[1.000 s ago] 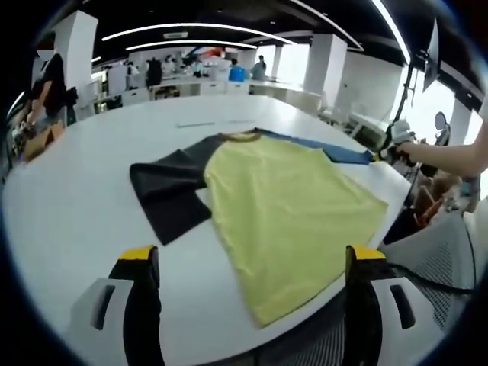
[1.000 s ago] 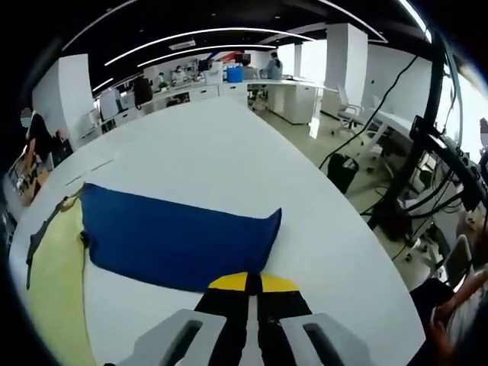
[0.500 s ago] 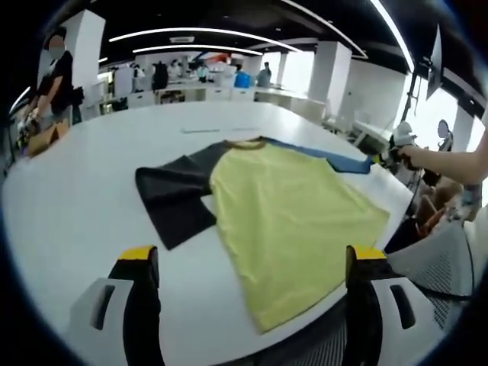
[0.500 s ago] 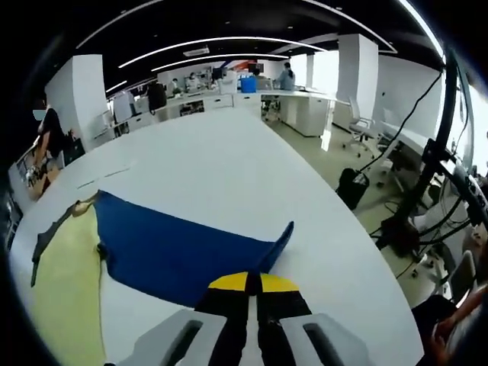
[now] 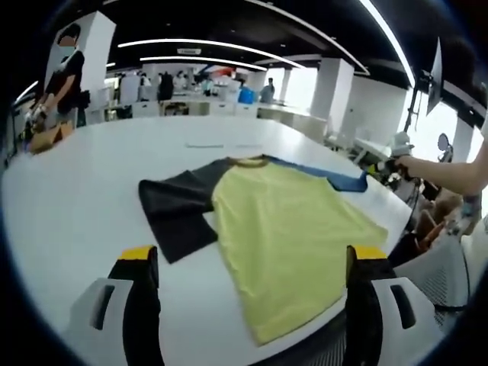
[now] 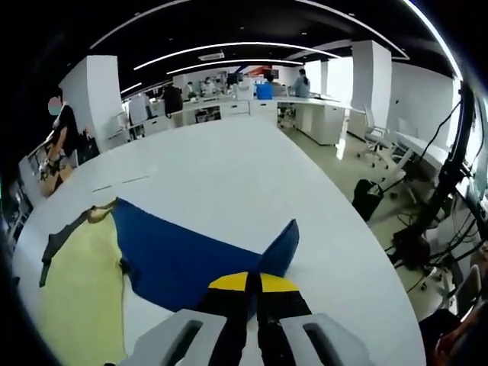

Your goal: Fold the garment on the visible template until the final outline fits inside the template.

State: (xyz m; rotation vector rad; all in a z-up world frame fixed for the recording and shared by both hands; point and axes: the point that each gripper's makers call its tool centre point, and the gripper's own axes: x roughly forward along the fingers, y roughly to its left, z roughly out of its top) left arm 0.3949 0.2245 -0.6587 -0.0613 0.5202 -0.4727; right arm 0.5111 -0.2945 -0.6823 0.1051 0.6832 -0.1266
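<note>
A shirt lies flat on the white table (image 5: pixel 69 198): yellow body (image 5: pixel 293 244), dark grey sleeve (image 5: pixel 175 210), blue sleeve (image 5: pixel 329 175). My left gripper (image 5: pixel 253 255) hangs open above the table's near edge, short of the shirt's hem, with nothing between its jaws. At the far right of the left gripper view a hand holds my right gripper (image 5: pixel 383 162) at the blue sleeve's cuff. In the right gripper view my right gripper (image 6: pixel 253 280) is shut on the blue sleeve (image 6: pixel 183 252), whose cuff corner stands lifted off the table. The yellow body (image 6: pixel 84 282) lies to the left.
Thin marks (image 5: pixel 206 145) lie on the table beyond the collar. The table's rounded edge (image 6: pixel 374 274) drops off to the right, with cables and stands (image 6: pixel 450 175) on the floor. A mesh chair (image 5: pixel 450 259) is by the near edge. People stand at far desks (image 5: pixel 65 84).
The right gripper has raised the blue sleeve's cuff and drawn it toward the shirt body, so its corner curls up. The left gripper stays open; its view has shifted slightly.
</note>
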